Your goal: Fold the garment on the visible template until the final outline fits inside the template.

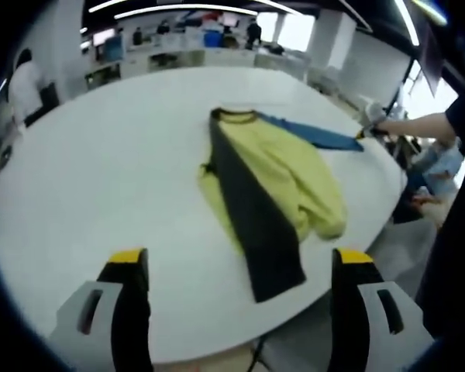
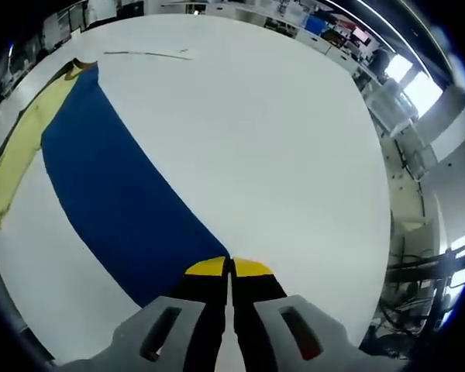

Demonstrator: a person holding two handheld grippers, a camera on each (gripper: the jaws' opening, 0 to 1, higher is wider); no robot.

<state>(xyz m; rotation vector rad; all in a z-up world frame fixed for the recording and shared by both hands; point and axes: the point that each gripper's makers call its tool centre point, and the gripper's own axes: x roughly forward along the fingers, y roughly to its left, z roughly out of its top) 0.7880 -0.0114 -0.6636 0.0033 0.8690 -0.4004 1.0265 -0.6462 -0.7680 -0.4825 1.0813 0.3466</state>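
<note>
One garment, a colour-blocked top in yellow, dark grey and blue, lay on a white table, toward the edge nearest the person. In the left gripper view its yellow body was bunched and partly doubled over, a dark grey panel ran down its near side, and one blue sleeve was drawn out straight toward the table edge. In the right gripper view the same blue sleeve stretched from the collar to the jaw tips, with a yellow strip beside it.

The right gripper had its yellow-tipped jaws pressed together on the end of the blue sleeve; in the left gripper view it appeared at the table edge, held by a gloved hand. The left gripper hung above the table with its jaws wide apart, holding nothing, well apart from the cloth.

The step in hand was judged to be the folding of the sleeve: it was extended but not yet laid over the body. The next move probably called for carrying the sleeve end across the yellow body and setting it down flat. No template outline could be made out on the table.

Count: one garment, one table, two grippers.
</note>
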